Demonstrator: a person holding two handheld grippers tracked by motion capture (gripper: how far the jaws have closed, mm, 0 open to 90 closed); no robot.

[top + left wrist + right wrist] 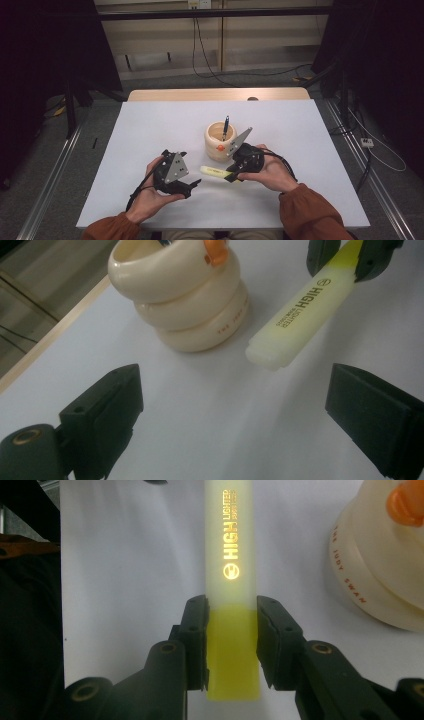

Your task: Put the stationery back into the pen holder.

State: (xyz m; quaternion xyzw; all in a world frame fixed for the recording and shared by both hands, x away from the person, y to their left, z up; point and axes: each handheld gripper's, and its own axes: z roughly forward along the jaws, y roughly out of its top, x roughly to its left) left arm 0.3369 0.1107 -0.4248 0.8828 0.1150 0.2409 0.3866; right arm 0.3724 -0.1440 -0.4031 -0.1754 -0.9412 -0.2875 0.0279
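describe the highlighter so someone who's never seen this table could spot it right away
On the white table, find the cream ringed pen pot near the middle. Just in front of it, the right tool grips a pale yellow highlighter by its brighter yellow end. It is a flat, pale bar printed HIGH LIGHTER, unlike the thin dark pen standing in the pot.

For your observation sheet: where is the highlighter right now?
In the high view the highlighter lies level near the table's front middle, clamped in the right gripper, just in front of the cream pen pot.

Yellow highlighter (231,585) level, clamped beside cream holder (219,141)
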